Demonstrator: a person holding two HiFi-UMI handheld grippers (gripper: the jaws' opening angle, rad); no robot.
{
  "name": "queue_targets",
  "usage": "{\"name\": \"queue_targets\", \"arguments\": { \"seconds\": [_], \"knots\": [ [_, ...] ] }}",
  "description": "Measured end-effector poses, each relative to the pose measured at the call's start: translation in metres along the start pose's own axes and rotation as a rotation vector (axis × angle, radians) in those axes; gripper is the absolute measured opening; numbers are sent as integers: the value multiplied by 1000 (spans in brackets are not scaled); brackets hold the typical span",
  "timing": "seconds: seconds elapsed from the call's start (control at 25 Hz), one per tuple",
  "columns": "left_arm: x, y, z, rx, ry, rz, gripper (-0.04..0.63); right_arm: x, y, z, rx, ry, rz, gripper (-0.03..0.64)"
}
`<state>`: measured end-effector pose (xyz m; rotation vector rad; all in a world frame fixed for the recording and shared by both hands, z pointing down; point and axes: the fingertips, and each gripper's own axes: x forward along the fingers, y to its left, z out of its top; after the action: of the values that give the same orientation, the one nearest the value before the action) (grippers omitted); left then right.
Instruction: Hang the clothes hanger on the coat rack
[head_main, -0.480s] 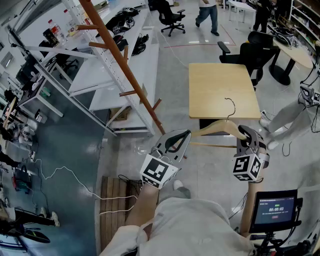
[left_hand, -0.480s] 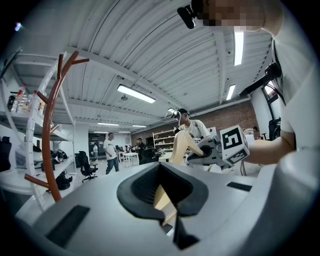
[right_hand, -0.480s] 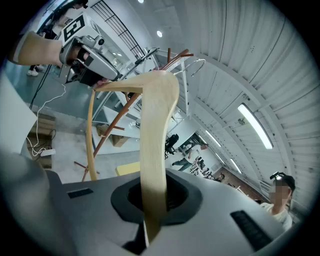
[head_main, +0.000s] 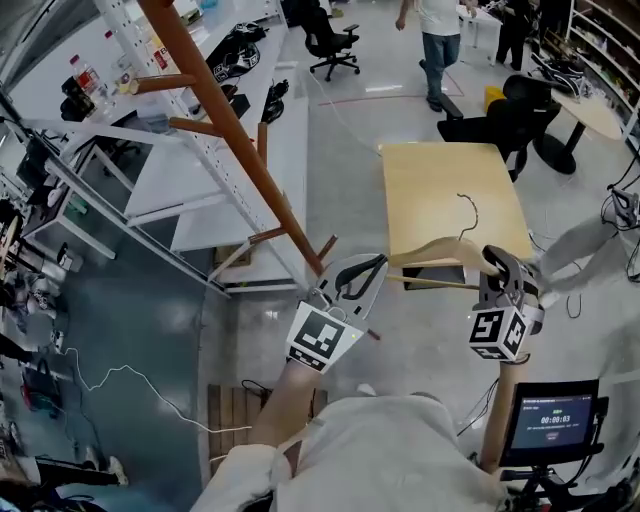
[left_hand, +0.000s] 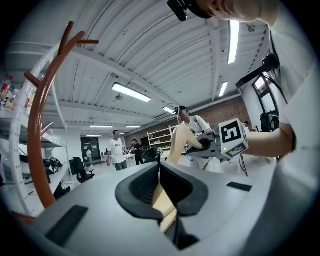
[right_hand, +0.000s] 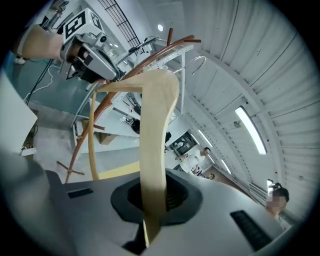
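A light wooden clothes hanger (head_main: 440, 254) with a wire hook (head_main: 466, 214) is held level in front of me, one end in each gripper. My left gripper (head_main: 372, 268) is shut on its left arm, seen between the pads in the left gripper view as the hanger (left_hand: 164, 196). My right gripper (head_main: 493, 263) is shut on the right arm; the hanger (right_hand: 155, 150) rises from the pads in the right gripper view. The brown coat rack (head_main: 232, 132) leans across the upper left, its foot just left of the left gripper. The rack's pegs (left_hand: 37, 120) stand left of the hanger.
A wooden table (head_main: 450, 185) stands right behind the hanger. White shelving (head_main: 200, 170) runs behind the rack. Black office chairs (head_main: 500, 115) and a walking person (head_main: 435, 35) are farther back. A small screen (head_main: 555, 420) sits at lower right; a cable (head_main: 130, 375) lies on the floor.
Both grippers keep the hanger in about the same place. The view has shifted slightly, and the person at the back has walked on.
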<state>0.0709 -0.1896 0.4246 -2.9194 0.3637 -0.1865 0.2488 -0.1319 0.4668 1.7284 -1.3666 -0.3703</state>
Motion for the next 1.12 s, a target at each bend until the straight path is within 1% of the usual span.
{"name": "queue_targets", "arguments": {
  "seconds": [0.16,0.36,0.68,0.72,0.84,0.92,1.12],
  "knots": [
    [8,21,3,20,-1,13,8,19,-10,12,-20,-7,-6,8],
    [15,33,14,61,6,49,8,33,-23,27,-52,-50,7,8],
    [7,50,36,46,16,86,9,52,-46,65,-91,-137,52,8],
    [4,51,37,50,25,89,14,54,-46,70,-101,-150,59,8],
    [-1,53,41,79,65,100,60,61,-48,86,-149,-198,65,8],
    [-4,56,43,98,88,126,61,62,-49,101,-163,-230,72,8],
    [-24,73,52,151,125,225,74,66,-47,137,-177,-311,97,8]
  ]
}}
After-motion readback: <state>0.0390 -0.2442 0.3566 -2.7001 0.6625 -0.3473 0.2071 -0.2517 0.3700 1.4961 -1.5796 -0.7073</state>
